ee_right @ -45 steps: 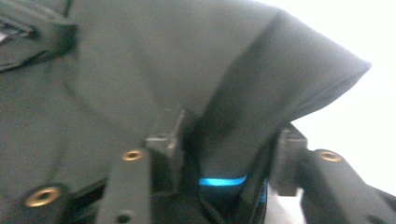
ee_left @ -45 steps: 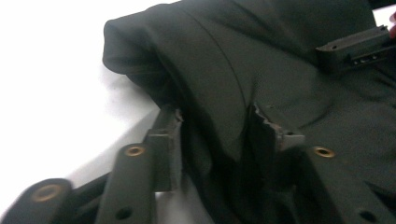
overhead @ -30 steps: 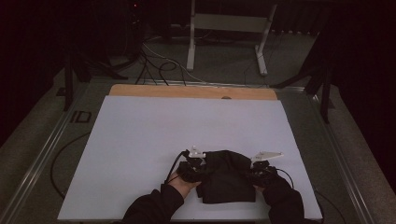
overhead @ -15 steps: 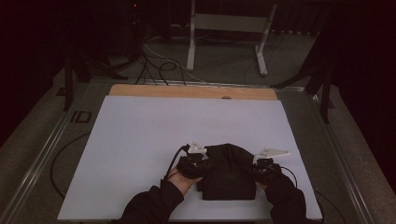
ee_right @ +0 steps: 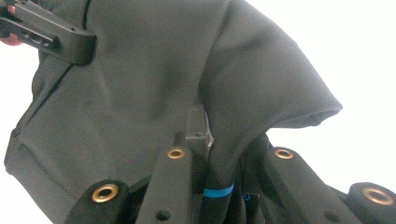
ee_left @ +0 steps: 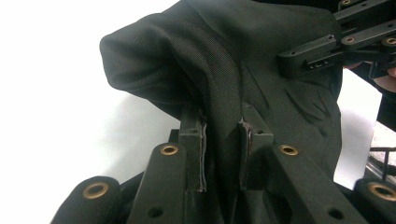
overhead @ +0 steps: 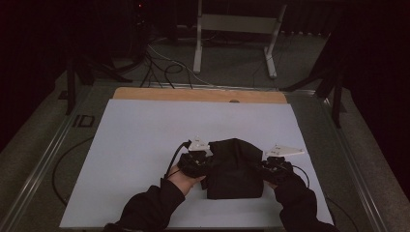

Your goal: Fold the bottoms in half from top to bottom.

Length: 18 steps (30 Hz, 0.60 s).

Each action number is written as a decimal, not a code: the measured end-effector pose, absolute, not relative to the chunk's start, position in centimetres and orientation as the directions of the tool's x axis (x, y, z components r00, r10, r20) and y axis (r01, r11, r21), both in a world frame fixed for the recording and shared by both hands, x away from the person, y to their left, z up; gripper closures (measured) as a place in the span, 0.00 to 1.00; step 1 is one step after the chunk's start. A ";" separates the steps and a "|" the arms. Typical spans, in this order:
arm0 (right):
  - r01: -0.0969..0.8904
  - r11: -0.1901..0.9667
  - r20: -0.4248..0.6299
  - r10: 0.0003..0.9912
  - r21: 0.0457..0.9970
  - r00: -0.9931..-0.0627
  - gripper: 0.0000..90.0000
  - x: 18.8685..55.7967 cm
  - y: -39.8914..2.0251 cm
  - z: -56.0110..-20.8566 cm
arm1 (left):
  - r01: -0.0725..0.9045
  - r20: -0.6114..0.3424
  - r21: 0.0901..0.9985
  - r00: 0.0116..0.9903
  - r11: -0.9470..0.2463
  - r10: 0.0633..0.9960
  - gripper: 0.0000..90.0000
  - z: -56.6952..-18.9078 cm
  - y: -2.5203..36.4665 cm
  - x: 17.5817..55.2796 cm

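A black folded garment (overhead: 235, 166) lies near the front edge of the white table sheet (overhead: 145, 140), its upper part lifted into a hump between my two grippers. My left gripper (overhead: 205, 164) pinches the garment's left side; in the left gripper view the dark cloth (ee_left: 196, 60) runs down between the two pads and my left gripper (ee_left: 223, 128) is shut on it. My right gripper (overhead: 261, 166) holds the right side; in the right gripper view a fold of the cloth (ee_right: 154, 70) is clamped at my right gripper (ee_right: 219, 135), and a blue band (ee_right: 218, 191) shows low on it.
A wooden strip (overhead: 198, 94) borders the sheet's far edge. Beyond it stand a metal frame (overhead: 237, 29) and loose cables (overhead: 164, 67) on the floor. Metal rails (overhead: 43, 164) run along the table's sides. The person's dark sleeves (overhead: 154, 208) enter from the bottom.
Both grippers have risen a little with the garment, pulling its top edge up off the sheet so the cloth stands taller between them.
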State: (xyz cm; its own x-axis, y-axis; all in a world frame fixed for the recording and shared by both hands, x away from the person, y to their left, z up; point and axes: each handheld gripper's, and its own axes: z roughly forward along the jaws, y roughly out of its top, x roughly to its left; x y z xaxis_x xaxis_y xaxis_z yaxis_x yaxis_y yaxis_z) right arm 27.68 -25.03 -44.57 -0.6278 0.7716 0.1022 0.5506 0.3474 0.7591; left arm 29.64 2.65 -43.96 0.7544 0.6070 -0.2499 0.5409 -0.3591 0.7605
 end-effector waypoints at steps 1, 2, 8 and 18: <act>0.548 0.343 0.103 0.773 0.763 -0.626 0.87 27.8 -24.9 -44.3 | 0.540 -0.249 0.761 0.756 -0.360 0.606 0.84 -43.8 2.9 29.8; 0.543 0.344 0.101 0.769 0.767 -0.631 0.87 27.9 -24.7 -44.1 | 0.541 -0.252 0.761 0.756 -0.359 0.605 0.84 -43.6 3.1 29.9; 0.524 0.353 0.095 0.755 0.775 -0.649 0.87 28.6 -23.6 -43.2 | 0.545 -0.253 0.765 0.744 -0.343 0.619 0.84 -43.0 4.4 30.2; 0.504 0.370 0.090 0.732 0.780 -0.676 0.87 29.9 -21.6 -42.8 | 0.549 -0.256 0.772 0.731 -0.322 0.632 0.84 -42.8 6.6 30.8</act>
